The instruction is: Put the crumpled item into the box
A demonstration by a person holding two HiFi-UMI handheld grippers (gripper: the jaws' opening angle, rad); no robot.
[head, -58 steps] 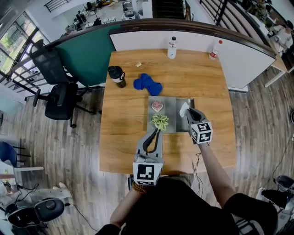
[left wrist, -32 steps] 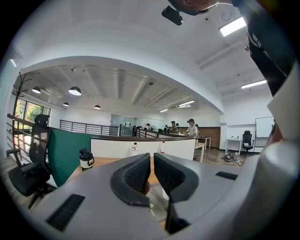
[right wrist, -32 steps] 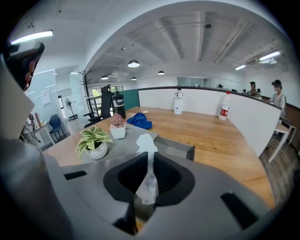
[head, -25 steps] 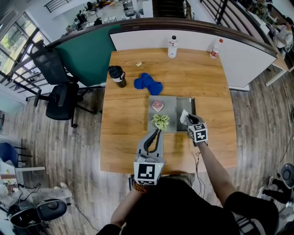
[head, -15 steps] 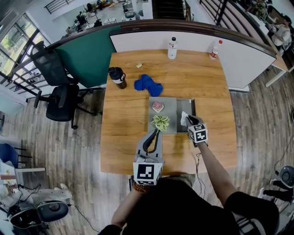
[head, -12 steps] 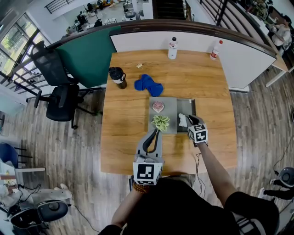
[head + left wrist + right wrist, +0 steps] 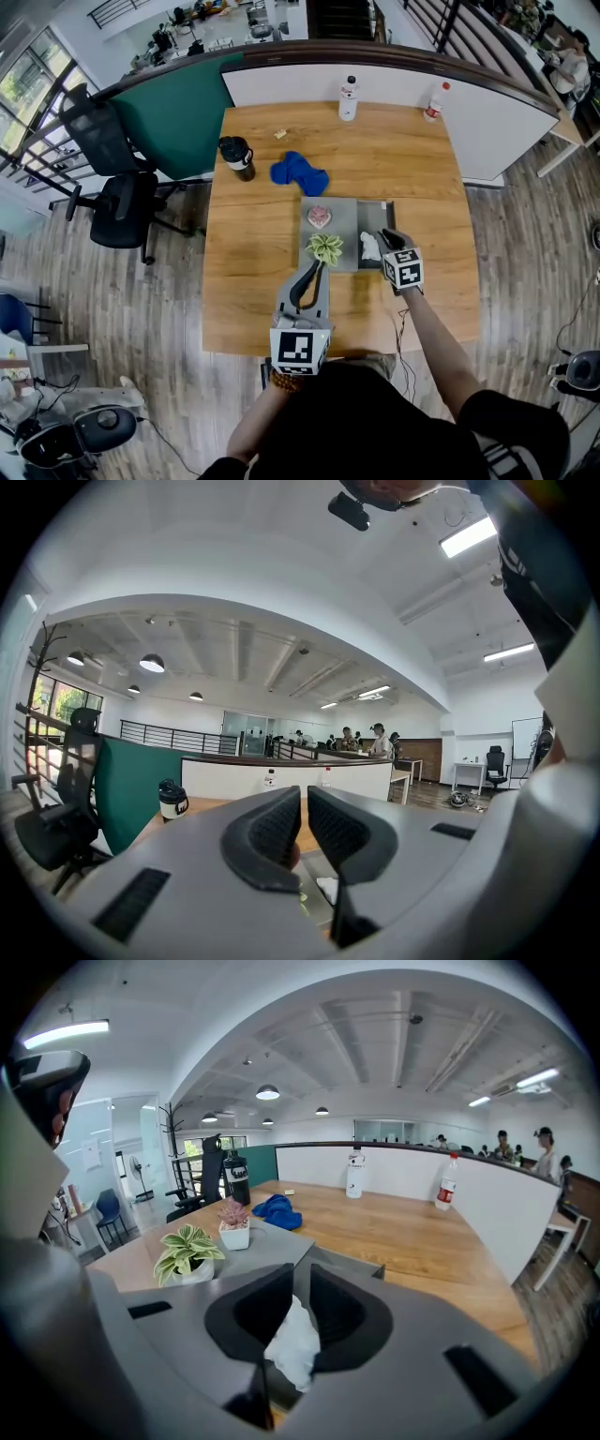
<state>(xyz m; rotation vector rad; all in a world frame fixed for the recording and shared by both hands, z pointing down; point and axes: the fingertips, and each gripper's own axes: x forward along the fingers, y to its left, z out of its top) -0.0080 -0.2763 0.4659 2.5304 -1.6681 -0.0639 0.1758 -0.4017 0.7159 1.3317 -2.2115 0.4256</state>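
Observation:
The white crumpled item [image 7: 292, 1342] sits pinched between the jaws of my right gripper [image 7: 300, 1305], which is shut on it. In the head view the right gripper [image 7: 383, 237] hangs over the open right compartment of the grey box [image 7: 388, 208], and the crumpled item [image 7: 370, 247] is down inside that opening. My left gripper [image 7: 317, 270] rests on the table just in front of the box, shut with nothing between its jaws. In the left gripper view the left gripper [image 7: 306, 822] shows its jaws nearly touching.
Two small potted plants, a green-and-white one [image 7: 325, 248] and a pink one [image 7: 320, 216], stand on the box's covered left half. A blue cloth [image 7: 298, 172], a black cup [image 7: 234, 155] and two bottles [image 7: 348, 97] [image 7: 432, 101] lie farther back on the wooden table [image 7: 253, 281].
My right gripper has drawn slightly back and down with the crumpled item, which now sits lower in the box's open compartment. The left gripper has not moved.

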